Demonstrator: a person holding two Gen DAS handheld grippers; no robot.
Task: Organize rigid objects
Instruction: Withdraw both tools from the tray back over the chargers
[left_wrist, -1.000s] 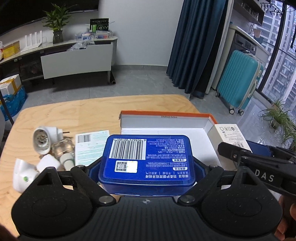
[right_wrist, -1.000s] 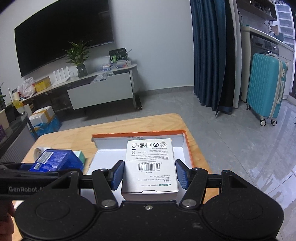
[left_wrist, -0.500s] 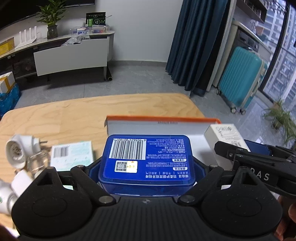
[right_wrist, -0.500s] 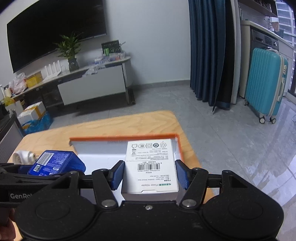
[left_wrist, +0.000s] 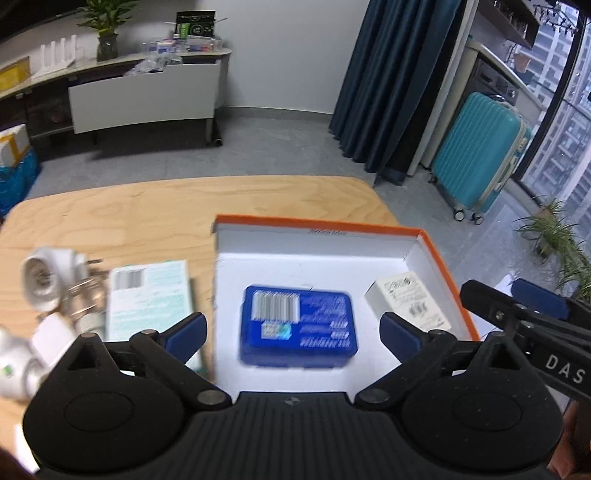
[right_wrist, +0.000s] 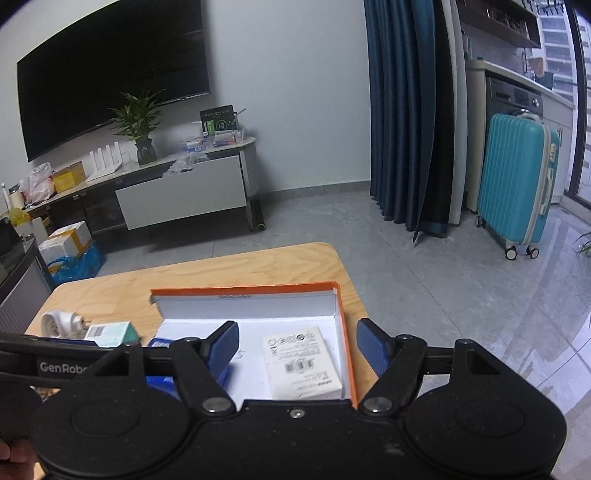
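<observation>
So from my seat: the orange-rimmed box (left_wrist: 432, 240) sits open on the wooden table (left_wrist: 110, 218), white inside, and it's got two things in it. The blue tin (left_wrist: 297, 328) lies flat on the box floor, barcode side up, more or less in the middle. The white carton (left_wrist: 410, 301) lies flat at about 3 o'clock from the tin, close to the box's right wall but apart from the tin.

My left claw (left_wrist: 291, 334) is spread wide, jaws having just opened, with the tin below and between the pads and neither pad touching it. My right claw (right_wrist: 297, 345) has also just been opening; in its own view the white carton (right_wrist: 301, 363) lies between the blue pads with a clear gap on both sides.

Outside the box, at 9 o'clock from it, there's a pale green packet (left_wrist: 147, 299) flat on the table, and further out that way a cluster of white plug adapters (left_wrist: 48, 280) with some clear bits, too blurry to sort out.
</observation>
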